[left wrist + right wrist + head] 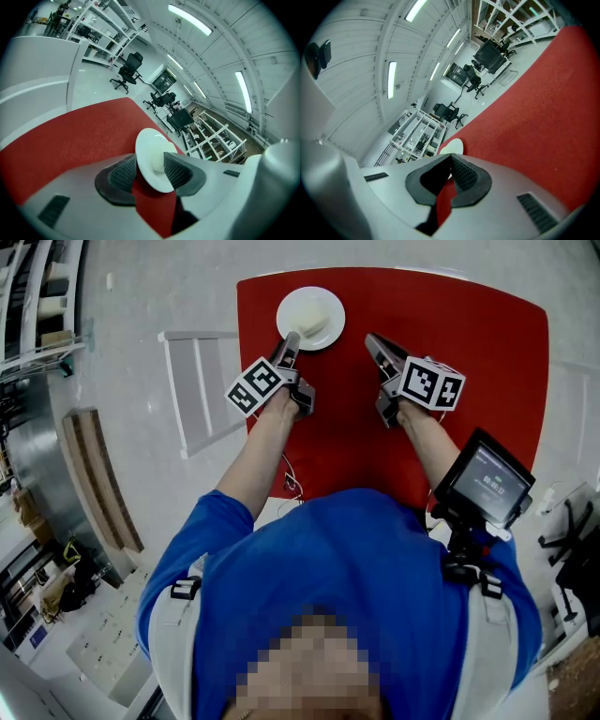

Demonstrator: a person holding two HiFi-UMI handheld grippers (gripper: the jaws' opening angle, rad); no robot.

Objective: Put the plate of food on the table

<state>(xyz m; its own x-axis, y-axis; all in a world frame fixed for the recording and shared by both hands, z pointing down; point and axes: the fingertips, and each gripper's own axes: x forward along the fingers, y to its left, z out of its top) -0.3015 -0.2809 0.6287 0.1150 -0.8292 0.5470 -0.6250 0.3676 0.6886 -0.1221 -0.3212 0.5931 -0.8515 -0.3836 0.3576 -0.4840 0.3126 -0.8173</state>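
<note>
Left gripper (291,337) stands with its jaws spread wide on either side of the plate's (314,313) near rim, pads not pressing it. The plate lies flat on the red counter (469,362), directly ahead of the tips. Right gripper (373,339), closed and empty, sits apart to the plate's right. Both forearms reach forward, grippers tilted gently downward.
</note>
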